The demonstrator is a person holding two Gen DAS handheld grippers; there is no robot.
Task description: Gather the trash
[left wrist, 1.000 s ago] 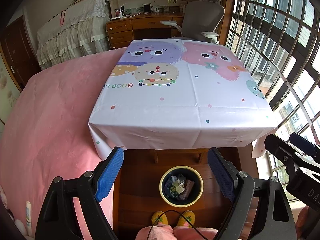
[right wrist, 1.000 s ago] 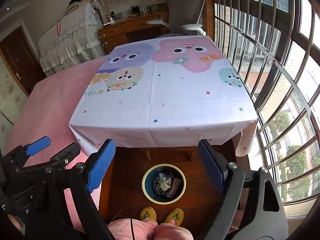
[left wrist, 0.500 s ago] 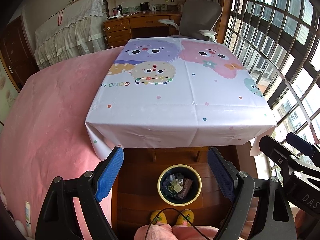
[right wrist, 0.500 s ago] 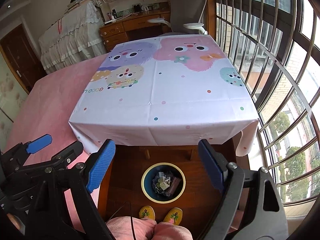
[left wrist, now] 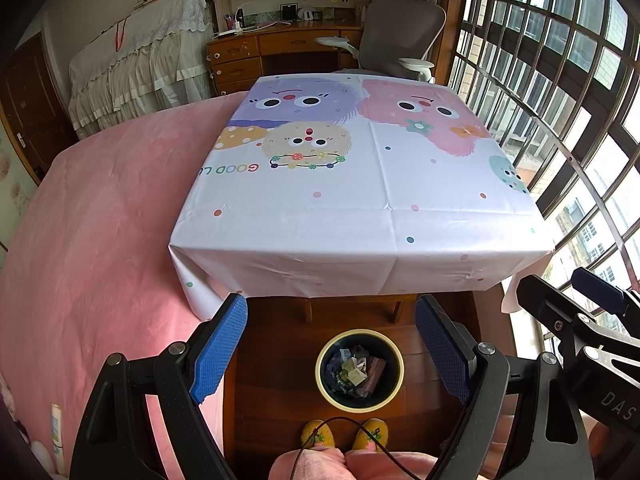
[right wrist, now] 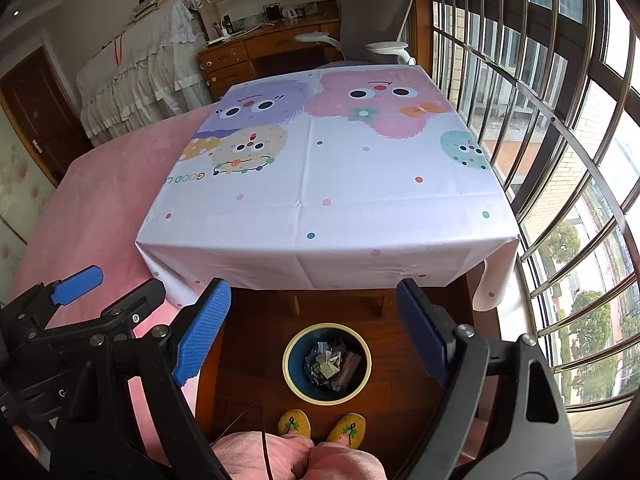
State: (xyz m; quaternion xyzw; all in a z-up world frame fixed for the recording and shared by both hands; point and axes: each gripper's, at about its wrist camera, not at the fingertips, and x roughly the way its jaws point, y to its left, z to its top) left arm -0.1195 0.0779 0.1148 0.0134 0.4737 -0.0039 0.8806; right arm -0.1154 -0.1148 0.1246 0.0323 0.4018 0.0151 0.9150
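Both held above the floor, jaws spread wide and empty: left hand-held gripper (left wrist: 330,344), right hand-held gripper (right wrist: 312,330). Trash (left wrist: 354,370) piled inside the yellow-rimmed bin (left wrist: 320,376) on the floor, at 6 o'clock of the cloth-covered surface (left wrist: 360,200), well below both.
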